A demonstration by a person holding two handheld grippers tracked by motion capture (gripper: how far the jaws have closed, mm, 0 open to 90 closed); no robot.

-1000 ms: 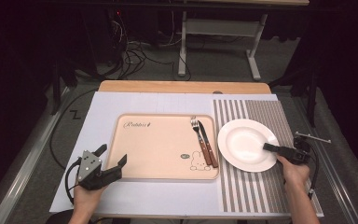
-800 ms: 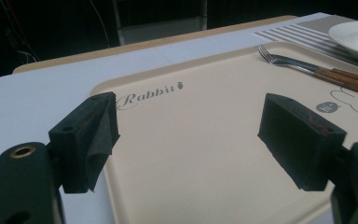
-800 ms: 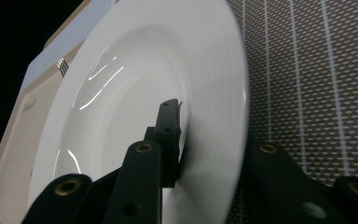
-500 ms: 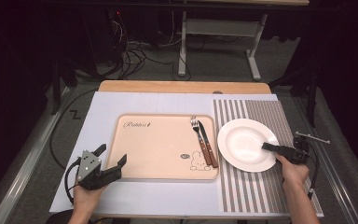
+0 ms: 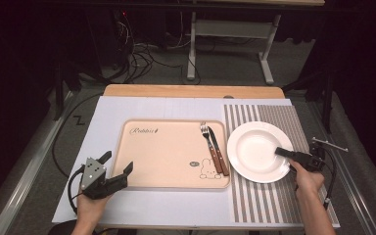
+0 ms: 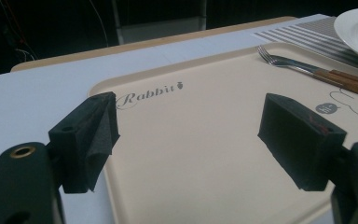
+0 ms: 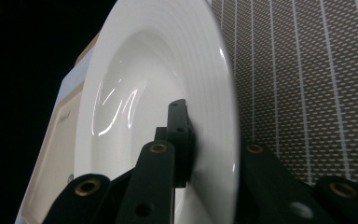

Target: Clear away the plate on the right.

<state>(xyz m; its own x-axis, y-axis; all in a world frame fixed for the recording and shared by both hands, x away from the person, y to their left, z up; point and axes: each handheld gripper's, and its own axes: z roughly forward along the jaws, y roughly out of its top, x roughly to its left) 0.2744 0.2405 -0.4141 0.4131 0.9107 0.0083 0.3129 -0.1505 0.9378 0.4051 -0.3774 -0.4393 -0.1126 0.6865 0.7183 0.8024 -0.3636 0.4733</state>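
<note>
Lower right: right tongs [image 5: 285,152] pinch the round white ceramic plate's [image 5: 254,147] rim, unmoved since earlier frames; likely about to lift. Lower left: left tongs [image 5: 115,169] spread, idle.

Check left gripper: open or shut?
Open. The left gripper's black jaws stand wide apart over the tray, nothing between them.

A lab or recording room set up to mimic a dining spot; the counter [image 5: 127,105] stands on grey carpet amid darkness. Loose cables [image 5: 142,54] trail behind it; a metal desk frame [image 5: 230,34] stands beyond; a beige tray [image 5: 169,154] and striped placemat [image 5: 284,196] lie staged.
</note>
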